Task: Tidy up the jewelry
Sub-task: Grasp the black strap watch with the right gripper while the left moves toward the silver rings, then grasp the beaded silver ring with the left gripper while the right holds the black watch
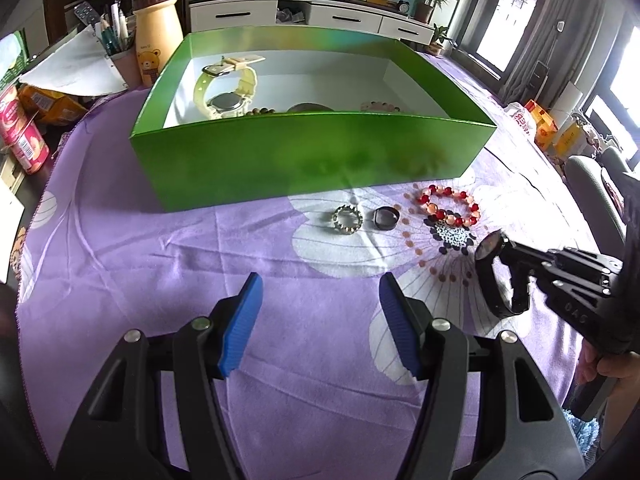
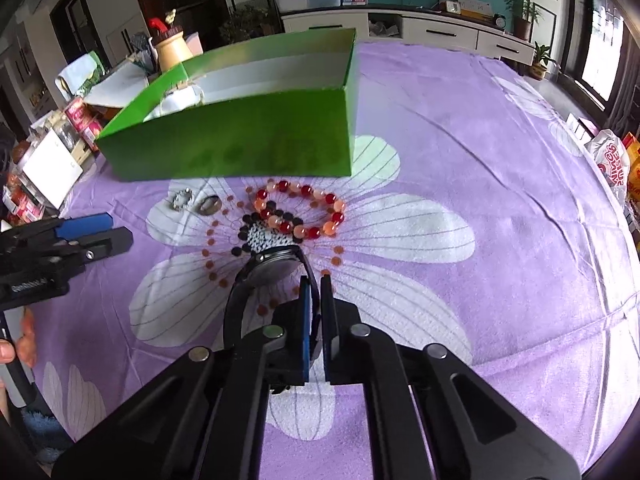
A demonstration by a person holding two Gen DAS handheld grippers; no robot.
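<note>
A green box point(image 1: 312, 156) stands on the purple flowered cloth; inside lie a pale yellow watch point(image 1: 226, 90) and some bead bracelets. In front of it lie a silver ring point(image 1: 347, 220), a dark ring point(image 1: 386, 219) and a red and peach bead bracelet point(image 1: 450, 204). My left gripper point(image 1: 320, 320) is open and empty, near the rings. My right gripper point(image 2: 316, 292) is shut on the strap of a black watch point(image 2: 272, 266), held just above the cloth near the bracelet point(image 2: 304, 210). The box point(image 2: 240, 148) and rings point(image 2: 183, 199) also show in the right wrist view.
A cream bear jar point(image 1: 154, 40), a pen holder point(image 1: 120, 52), papers and snack packs point(image 1: 24, 128) crowd the table's left edge. Bags point(image 1: 520, 118) sit at the right edge. A white TV cabinet point(image 1: 320, 16) stands behind.
</note>
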